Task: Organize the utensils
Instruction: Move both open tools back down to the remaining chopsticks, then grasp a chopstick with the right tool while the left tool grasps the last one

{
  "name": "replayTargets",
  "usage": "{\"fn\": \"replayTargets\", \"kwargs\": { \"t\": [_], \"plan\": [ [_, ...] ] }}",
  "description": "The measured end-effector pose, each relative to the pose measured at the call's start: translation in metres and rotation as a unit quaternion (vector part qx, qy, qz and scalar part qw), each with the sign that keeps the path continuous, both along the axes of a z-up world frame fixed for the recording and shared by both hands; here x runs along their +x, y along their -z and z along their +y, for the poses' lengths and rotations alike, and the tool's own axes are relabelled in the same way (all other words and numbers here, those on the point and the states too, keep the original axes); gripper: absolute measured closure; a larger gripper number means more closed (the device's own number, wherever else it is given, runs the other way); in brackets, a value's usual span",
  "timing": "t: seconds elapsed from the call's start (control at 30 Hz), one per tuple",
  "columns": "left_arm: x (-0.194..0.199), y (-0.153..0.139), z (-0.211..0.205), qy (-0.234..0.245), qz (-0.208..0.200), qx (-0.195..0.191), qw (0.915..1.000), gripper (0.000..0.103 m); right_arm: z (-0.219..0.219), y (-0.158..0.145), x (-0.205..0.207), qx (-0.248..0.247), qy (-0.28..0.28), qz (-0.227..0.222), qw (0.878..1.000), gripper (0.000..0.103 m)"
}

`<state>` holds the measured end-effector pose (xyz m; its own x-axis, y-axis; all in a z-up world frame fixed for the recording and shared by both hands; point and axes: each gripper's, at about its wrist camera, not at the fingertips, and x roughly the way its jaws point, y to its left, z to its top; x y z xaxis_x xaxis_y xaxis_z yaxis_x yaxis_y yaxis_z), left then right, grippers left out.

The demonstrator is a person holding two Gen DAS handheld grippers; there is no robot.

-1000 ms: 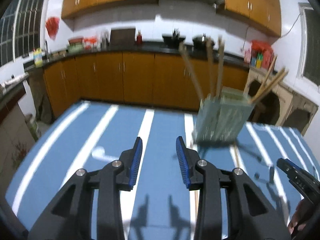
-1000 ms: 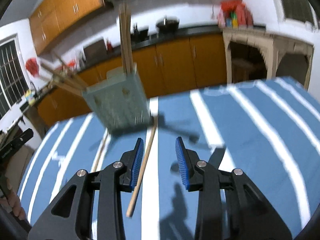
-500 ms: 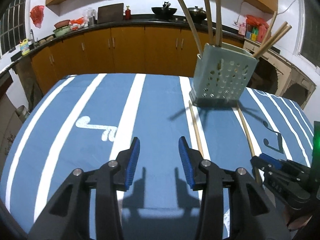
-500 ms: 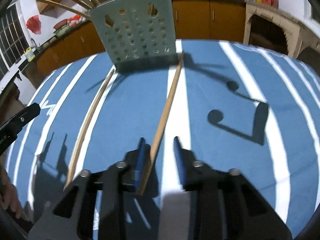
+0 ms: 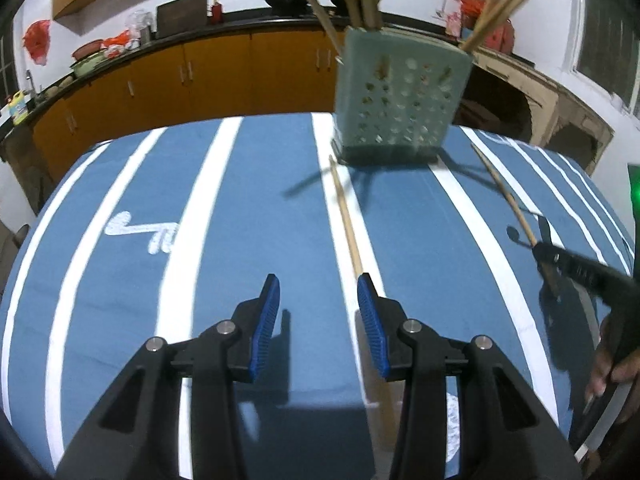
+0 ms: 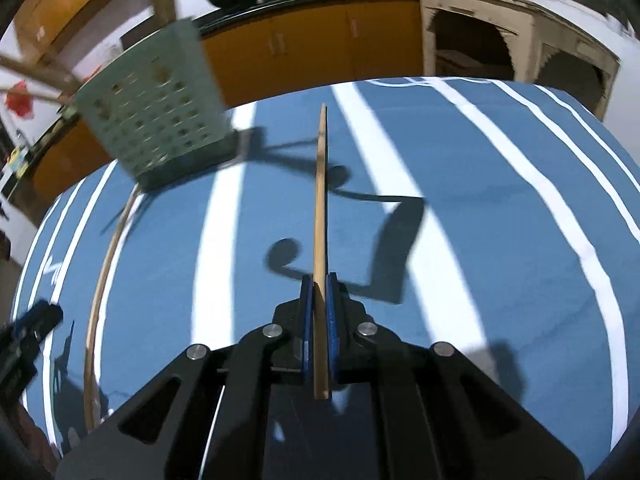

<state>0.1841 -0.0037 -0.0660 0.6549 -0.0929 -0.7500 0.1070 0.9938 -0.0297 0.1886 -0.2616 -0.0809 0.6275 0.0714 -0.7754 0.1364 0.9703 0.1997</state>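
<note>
Right gripper (image 6: 316, 312) is clamped on a chopstick (image 6: 320, 216), its tip aimed far. Left gripper (image 5: 318, 308) stands released beside a second chopstick (image 5: 347, 224) on the tablecloth (image 5: 248, 208). Pickup step done; next calls for upending it into the holder (image 6: 156, 120), far left.

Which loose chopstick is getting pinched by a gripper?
The chopstick clamped in the right gripper. The other chopstick lies free on the tablecloth, touched by nothing.

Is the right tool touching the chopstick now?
Touching. The right wrist view shows the right tool shut on the chopstick, both blue pads pressing its sides.
</note>
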Motion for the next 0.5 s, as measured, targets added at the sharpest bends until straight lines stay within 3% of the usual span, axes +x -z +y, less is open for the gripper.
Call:
{"fn": "replayTargets", "kwargs": {
  "t": [0.17,0.37,0.43,0.5],
  "plan": [
    [-0.001,0.009,-0.015,0.023,0.015,0.004,0.9996,0.062,-0.002,0.001,0.0,-0.005,-0.002,-0.003,1.0,0.096],
    [0.005,0.025,-0.022,0.012,0.038,0.029,0.9988,0.064,-0.001,0.002,0.001,-0.008,-0.007,-0.004,1.0,0.096],
    [0.003,0.023,-0.023,0.013,0.034,0.031,0.9988,0.07,0.0,0.002,0.001,-0.01,-0.009,-0.005,1.0,0.096],
    [0.003,0.022,-0.024,0.015,0.032,0.036,0.9987,0.084,0.001,0.002,0.001,-0.011,-0.012,-0.006,1.0,0.096]
  ]
}}
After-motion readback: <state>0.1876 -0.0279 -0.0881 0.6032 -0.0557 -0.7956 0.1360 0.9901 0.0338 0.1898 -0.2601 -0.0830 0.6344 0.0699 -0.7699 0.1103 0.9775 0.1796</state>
